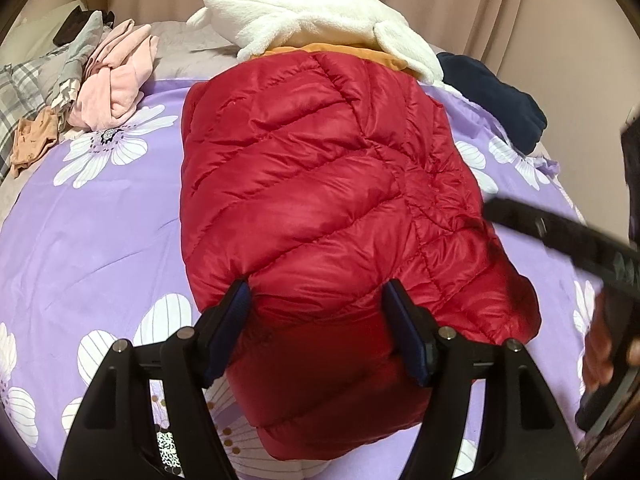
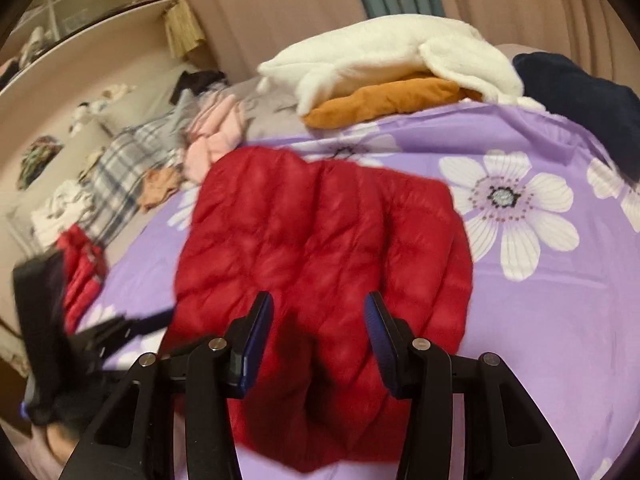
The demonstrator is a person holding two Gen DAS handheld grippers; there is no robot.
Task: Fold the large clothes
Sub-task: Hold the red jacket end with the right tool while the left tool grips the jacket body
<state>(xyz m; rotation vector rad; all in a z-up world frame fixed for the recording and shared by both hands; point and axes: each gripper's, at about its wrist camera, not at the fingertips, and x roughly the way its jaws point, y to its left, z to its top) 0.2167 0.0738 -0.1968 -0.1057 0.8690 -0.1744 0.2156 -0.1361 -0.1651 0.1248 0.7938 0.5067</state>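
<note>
On the bed's purple flowered sheet (image 1: 100, 240) lies the folded red puffy jacket (image 1: 320, 184); at 12 o'clock, a white fleece (image 1: 320, 20). Left claw (image 1: 316, 320) and right claw (image 2: 318, 332) both spread over the jacket, not pinching it

So the puffer jacket (image 1: 320, 200) lies in the middle of the bed (image 1: 100, 240), folded over on itself. Behind it there's a fleece (image 1: 320, 20) stacked on another folded garment (image 2: 384, 100). A crumpled clothes heap (image 1: 108, 80) sits off to the left, and one more garment (image 1: 492, 96) lies back right.
</note>
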